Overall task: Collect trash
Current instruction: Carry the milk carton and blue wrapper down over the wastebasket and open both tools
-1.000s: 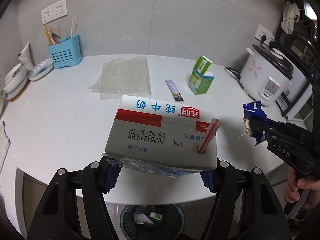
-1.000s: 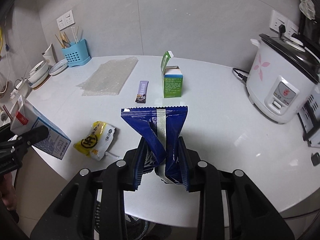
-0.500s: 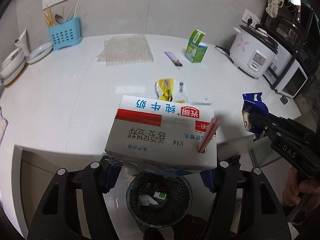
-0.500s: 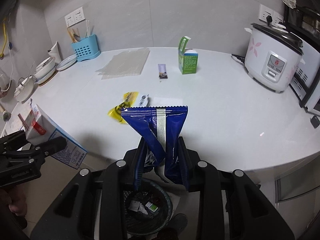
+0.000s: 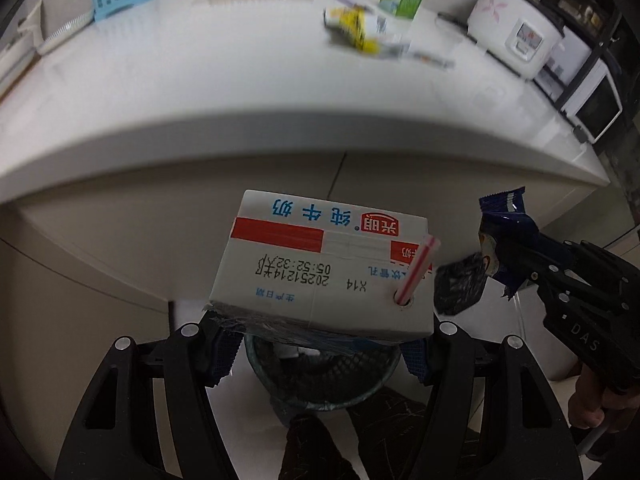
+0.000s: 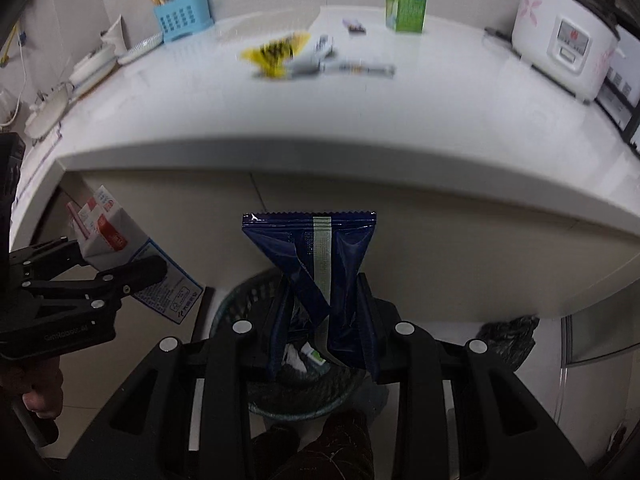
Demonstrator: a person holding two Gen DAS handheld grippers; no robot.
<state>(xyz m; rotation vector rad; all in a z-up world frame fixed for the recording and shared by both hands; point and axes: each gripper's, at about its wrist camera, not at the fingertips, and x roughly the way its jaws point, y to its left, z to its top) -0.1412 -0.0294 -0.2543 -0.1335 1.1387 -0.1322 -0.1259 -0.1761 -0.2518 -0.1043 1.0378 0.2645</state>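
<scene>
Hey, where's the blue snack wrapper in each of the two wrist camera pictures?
Left wrist view: the blue snack wrapper is at the right edge, pinched in the right gripper.
Right wrist view: the blue snack wrapper hangs at centre, clamped between the gripper's fingers, above the bin.
Shared landmark: the mesh trash bin, bottom centre in both views, under the counter edge.

Both tools (image 5: 320, 344) (image 6: 320, 328) are matte black with silver screws and blue pads (image 5: 224, 354).
</scene>
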